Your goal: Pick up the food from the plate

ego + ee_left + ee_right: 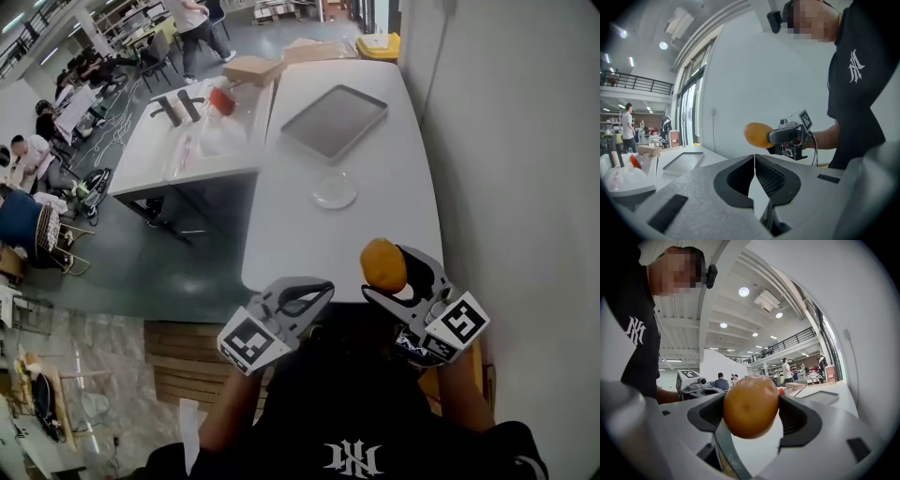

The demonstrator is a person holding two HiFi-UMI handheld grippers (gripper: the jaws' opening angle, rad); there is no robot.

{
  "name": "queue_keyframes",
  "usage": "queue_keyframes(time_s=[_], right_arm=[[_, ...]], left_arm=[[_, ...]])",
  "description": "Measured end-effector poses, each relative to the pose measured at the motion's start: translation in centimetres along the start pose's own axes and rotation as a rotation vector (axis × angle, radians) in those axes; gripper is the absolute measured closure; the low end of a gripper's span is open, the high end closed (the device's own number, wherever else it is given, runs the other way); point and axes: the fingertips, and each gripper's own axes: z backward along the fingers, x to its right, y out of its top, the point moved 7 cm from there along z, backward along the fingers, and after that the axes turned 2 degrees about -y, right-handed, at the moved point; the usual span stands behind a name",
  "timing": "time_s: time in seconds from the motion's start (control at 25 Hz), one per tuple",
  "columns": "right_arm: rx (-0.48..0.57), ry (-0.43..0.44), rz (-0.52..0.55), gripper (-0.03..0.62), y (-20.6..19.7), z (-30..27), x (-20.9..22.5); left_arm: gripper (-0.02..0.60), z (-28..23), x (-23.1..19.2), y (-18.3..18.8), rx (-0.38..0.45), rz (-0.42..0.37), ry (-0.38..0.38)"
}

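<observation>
A long white table stands in an open hall. The right gripper is clamped on the round orange food, held in the air well short of the empty plate, which lies ahead and slightly left. The left gripper, jaws pressed together on nothing, hangs farther left of the plate. The pick looks done.
</observation>
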Motion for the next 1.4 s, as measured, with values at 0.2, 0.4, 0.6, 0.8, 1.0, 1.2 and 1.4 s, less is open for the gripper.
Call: queue_keyframes(time_s=[0.2,0.4,0.6,0.8,1.0,1.2,1.4], right_arm=[[-0.009,0.011,0.023,0.238,-0.8,0.1,-0.3],[-0.02,0.027,0.016,0.238,-1.2,0.7,-1.0],[-0.036,0.04,0.029,0.238,-1.9,0.0,-0.9],[-0.043,0.07,0.033,0.238,-1.7,-0.6,-1.2],[-0.051,0.103,0.012,0.238,-2.2,-1.2,-1.5],[-0.043,0.121,0.0,0.238,-2.3,-1.0,-1.5],[-0.076,0.154,-0.003,0.238,-2.9,-0.9,-2.0]], left_arm=[[0.574,0.2,0.2,-0.9,0.006,0.055,0.023],[0.574,-0.3,0.9,-0.6,0.007,0.059,0.005],[0.574,0.1,0.6,-1.1,0.045,0.098,0.001],[0.574,0.3,0.5,-1.1,0.027,0.08,0.0],[0.574,0.5,0.5,-1.4,0.037,0.137,-0.007],[0.574,0.4,0.6,-1.2,0.029,0.144,-0.006],[0.574,0.6,0.6,-1.3,0.083,0.167,-0.012]])
